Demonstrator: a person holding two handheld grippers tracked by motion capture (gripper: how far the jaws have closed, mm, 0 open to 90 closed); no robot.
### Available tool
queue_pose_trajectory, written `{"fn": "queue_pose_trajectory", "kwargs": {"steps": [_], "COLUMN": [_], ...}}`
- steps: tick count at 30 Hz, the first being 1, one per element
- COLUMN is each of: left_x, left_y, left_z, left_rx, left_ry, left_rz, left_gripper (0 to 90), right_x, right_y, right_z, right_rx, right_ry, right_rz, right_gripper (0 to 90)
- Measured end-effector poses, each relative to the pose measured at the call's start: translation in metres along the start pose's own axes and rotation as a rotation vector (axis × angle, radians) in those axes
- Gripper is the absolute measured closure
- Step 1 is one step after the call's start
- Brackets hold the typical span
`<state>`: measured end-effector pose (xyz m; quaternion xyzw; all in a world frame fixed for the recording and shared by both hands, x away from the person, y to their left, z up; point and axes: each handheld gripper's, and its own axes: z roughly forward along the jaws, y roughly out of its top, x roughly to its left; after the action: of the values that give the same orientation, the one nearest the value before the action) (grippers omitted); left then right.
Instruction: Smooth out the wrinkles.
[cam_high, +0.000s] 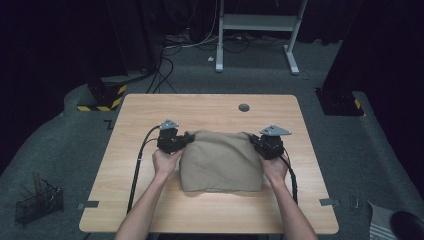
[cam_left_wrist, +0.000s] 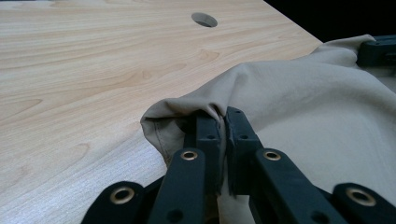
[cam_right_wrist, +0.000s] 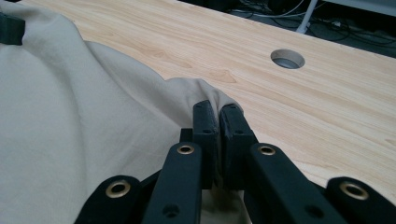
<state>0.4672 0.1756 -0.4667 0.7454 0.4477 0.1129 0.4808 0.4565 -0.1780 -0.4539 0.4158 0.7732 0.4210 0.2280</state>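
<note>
A folded beige cloth (cam_high: 221, 161) lies in the middle of the wooden table (cam_high: 210, 107). My left gripper (cam_high: 189, 138) is shut on the cloth's far left corner. Its jaws pinch a fold of the cloth (cam_left_wrist: 299, 98) in the left gripper view, where the gripper (cam_left_wrist: 223, 122) points across the table. My right gripper (cam_high: 253, 140) is shut on the far right corner. In the right gripper view the gripper (cam_right_wrist: 218, 116) clamps the cloth (cam_right_wrist: 70, 121) at its bunched edge. Both corners are raised slightly off the table.
A round cable hole (cam_high: 244, 107) sits near the table's far edge, also seen as the hole (cam_left_wrist: 204, 19) and the hole (cam_right_wrist: 287, 59). A wire basket (cam_high: 37, 202) stands on the floor at the left. A white desk frame (cam_high: 257, 30) and cables lie beyond the table.
</note>
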Motion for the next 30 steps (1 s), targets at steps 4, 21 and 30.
{"fn": "queue_pose_trajectory", "kwargs": {"steps": [4, 21, 30], "left_x": [0.002, 0.004, 0.006], "left_y": [-0.001, 0.0, -0.001], "left_z": [0.003, 0.014, 0.019], "left_rx": [0.009, 0.03, 0.043], "left_ry": [0.0, 0.019, 0.032], "left_rz": [-0.005, -0.008, -0.011], "left_gripper": [85.8, 85.7, 85.5], "right_x": [-0.001, -0.004, -0.006], "right_y": [-0.001, -0.007, -0.009], "right_z": [0.003, 0.015, 0.02], "right_rx": [0.011, 0.041, 0.06], "right_ry": [-0.001, -0.018, -0.018], "right_rz": [0.004, 0.019, 0.029], "right_gripper": [86.1, 85.9, 85.7]}}
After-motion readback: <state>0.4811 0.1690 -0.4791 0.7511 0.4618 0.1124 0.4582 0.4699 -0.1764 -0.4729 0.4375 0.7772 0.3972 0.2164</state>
